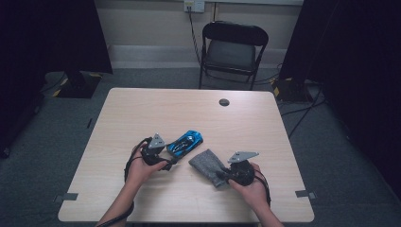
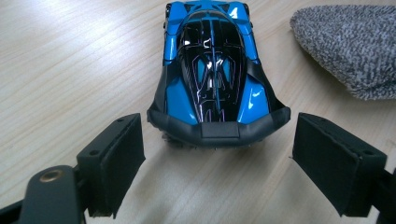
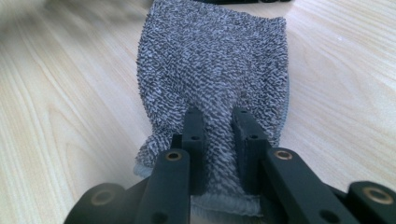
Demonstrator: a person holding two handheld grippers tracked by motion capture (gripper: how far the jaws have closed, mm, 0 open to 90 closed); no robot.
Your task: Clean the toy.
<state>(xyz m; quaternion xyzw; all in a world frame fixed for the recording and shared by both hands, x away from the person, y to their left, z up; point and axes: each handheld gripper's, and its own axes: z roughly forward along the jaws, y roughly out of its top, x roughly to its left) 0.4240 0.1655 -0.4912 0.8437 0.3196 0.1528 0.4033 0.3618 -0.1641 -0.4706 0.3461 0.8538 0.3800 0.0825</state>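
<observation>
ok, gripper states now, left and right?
Left gripper: open, jaws either side of the blue car's end, not touching.
Right gripper: shut on the grey cloth.

Light wood-grain table (image 1: 142,109), rounded corners, dark round cable port (image 1: 224,102) near far edge. Grey tape marks (image 1: 66,196) at near corners. Black folding chair (image 1: 232,49) beyond table, facing it, grey seat pad. Floor: grey carpet (image 1: 71,127). Back wall cream, pale skirting; socket (image 1: 194,5) with cable hanging down. Black curtains (image 1: 52,35) at left and right. Loose cables on floor at right. Lighting even, soft.
</observation>
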